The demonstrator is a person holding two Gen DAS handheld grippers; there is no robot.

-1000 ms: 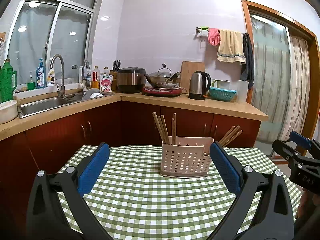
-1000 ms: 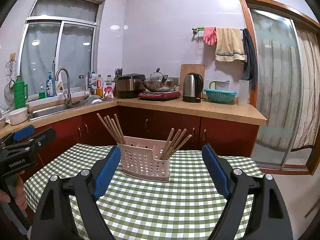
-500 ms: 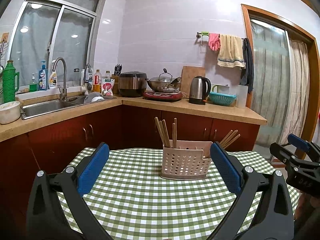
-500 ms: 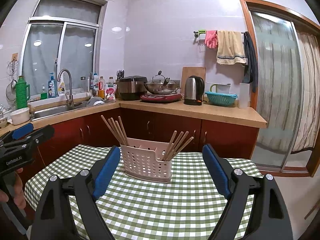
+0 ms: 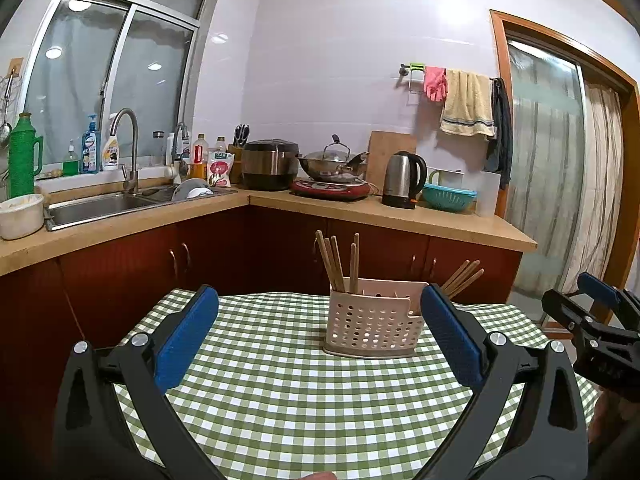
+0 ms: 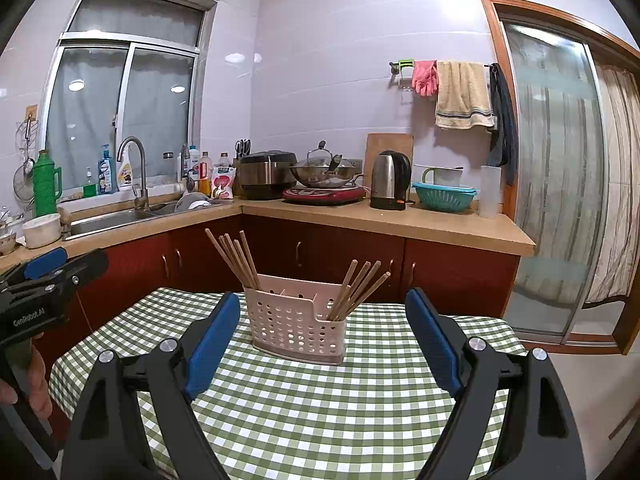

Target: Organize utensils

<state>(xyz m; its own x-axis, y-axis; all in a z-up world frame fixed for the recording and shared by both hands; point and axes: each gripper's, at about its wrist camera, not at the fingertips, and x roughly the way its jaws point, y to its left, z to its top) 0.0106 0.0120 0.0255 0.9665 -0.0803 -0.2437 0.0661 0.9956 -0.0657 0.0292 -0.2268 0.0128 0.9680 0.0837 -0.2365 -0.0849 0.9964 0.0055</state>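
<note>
While both the left tool (image 5: 319, 334) and the right tool (image 6: 322, 338) hung empty, jaws apart, the chopsticks (image 6: 234, 258) already stood in two bundles in the caddy (image 6: 298, 322) on the tabletop (image 6: 320, 412), apparently leaving little to sort

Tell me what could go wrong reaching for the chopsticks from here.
1. The basket is light perforated plastic standing free on the checked cloth; a sideways pull on a chopstick could tip or slide it.
2. The chopsticks lean bunched in two fans, so the open right gripper may catch several at once.
3. The left gripper, also open, faces the same basket; both reaching in together could collide.
</note>
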